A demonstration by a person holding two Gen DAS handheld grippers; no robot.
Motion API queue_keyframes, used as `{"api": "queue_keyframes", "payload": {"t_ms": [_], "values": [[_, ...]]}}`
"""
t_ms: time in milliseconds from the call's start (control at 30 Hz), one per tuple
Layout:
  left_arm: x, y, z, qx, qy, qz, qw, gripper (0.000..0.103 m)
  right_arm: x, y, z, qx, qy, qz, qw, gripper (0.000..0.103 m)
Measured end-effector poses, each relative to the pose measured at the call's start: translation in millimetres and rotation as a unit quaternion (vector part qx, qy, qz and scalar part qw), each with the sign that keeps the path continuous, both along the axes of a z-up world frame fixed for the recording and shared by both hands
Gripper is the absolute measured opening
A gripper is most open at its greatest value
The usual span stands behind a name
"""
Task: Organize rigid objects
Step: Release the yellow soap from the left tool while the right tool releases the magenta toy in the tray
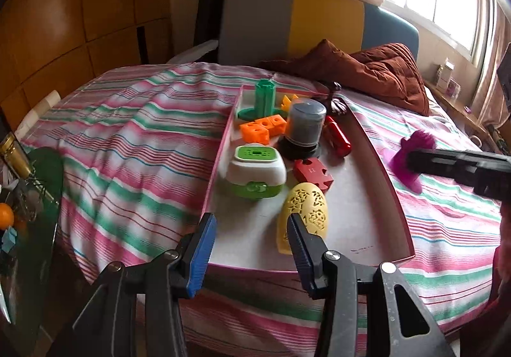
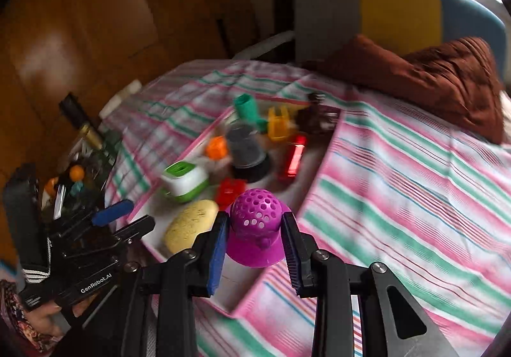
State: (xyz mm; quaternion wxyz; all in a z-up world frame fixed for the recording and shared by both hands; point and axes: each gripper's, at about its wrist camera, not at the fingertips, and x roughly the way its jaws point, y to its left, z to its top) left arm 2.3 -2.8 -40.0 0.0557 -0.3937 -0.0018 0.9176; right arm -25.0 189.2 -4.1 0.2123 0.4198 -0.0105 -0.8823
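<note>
A pink-rimmed tray [image 1: 220, 146] lies on the striped bedspread. It holds a green post [image 1: 263, 98], orange cubes [image 1: 260, 130], a grey canister [image 1: 305, 125], a red tube [image 1: 337, 138], a red puzzle piece [image 1: 311, 173], a green-and-white box [image 1: 255, 173] and a yellow perforated egg [image 1: 306, 216]. My left gripper [image 1: 250, 227] hangs open over the tray's near left corner, with nothing between its pads and the egg beside its right finger. My right gripper [image 2: 254, 224] is shut on a magenta perforated dome [image 2: 255, 216], held in the air by the tray's right edge. The dome [image 1: 412, 159] also shows in the left wrist view.
The striped bedspread [image 1: 127, 139] covers the bed around the tray. A brown quilt [image 1: 383, 72] lies at the back against a grey, yellow and blue headboard [image 1: 319, 24]. A cluttered side table [image 1: 28, 197] with a bottle and oranges stands to the left, beside wooden cupboards.
</note>
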Motion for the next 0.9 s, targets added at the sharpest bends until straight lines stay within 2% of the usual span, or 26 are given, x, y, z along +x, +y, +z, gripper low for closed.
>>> {"api": "queue_keyframes", "payload": {"t_ms": [233, 667, 733, 800, 900], "values": [[0.7, -11.0, 5.4, 0.002, 0.002, 0.015, 0.9999, 0.047, -6.0, -34.2, -20.7, 0.075, -0.008, 0.018, 0.997, 0.034], [1.7, -8.3, 8.5, 0.008, -0.007, 0.015, 0.9998, 0.047, -21.1, -41.5, -44.1, 0.113, -0.035, 0.006, 0.993, 0.034], [1.5, -8.6, 8.5, 0.009, -0.009, 0.016, 0.9998, 0.047, -18.7, -42.3, -45.2, 0.118, -0.031, 0.008, 0.993, 0.036], [1.6, -8.7, 8.5, 0.012, -0.012, 0.015, 0.9998, 0.047, -16.2, -42.8, -45.4, 0.121, -0.029, 0.008, 0.992, 0.046], [1.0, -8.9, 7.2, 0.013, -0.017, 0.013, 0.9997, 0.047, -13.1, -43.3, -43.5, 0.123, -0.022, 0.005, 0.992, 0.048]]}}
